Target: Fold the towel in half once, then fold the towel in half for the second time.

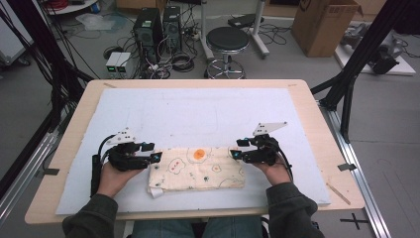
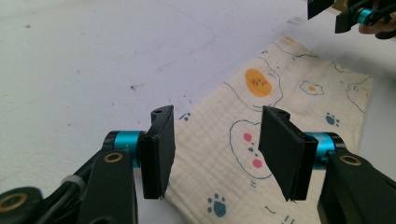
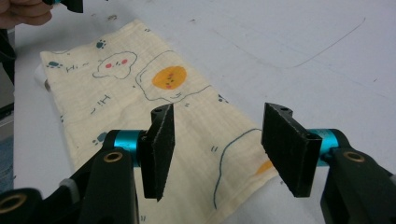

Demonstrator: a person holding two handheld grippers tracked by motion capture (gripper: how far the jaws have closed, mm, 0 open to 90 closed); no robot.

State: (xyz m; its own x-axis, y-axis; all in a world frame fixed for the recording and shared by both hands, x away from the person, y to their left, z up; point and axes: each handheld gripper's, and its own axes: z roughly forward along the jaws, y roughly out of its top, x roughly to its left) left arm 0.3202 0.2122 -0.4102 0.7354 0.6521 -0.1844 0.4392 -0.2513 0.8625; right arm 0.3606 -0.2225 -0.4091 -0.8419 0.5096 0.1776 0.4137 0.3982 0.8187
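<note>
A folded cream cloth (image 1: 198,168) printed with fried eggs and paw marks lies flat on the white mat near the table's front edge. My left gripper (image 1: 151,151) sits at the cloth's left end, jaws open and nothing between them. In the left gripper view the cloth (image 2: 261,140) lies below the open left gripper (image 2: 217,154). My right gripper (image 1: 236,148) is at the cloth's right end, also open and empty. In the right gripper view the cloth (image 3: 154,107) stretches away under the open right gripper (image 3: 217,156).
A white mat (image 1: 198,111) covers most of the wooden table (image 1: 317,114). A thin wooden stick (image 1: 338,193) lies on the table's front right corner. Beyond the table stand a black stool (image 1: 227,42), computer towers (image 1: 148,29) and a cardboard box (image 1: 324,25).
</note>
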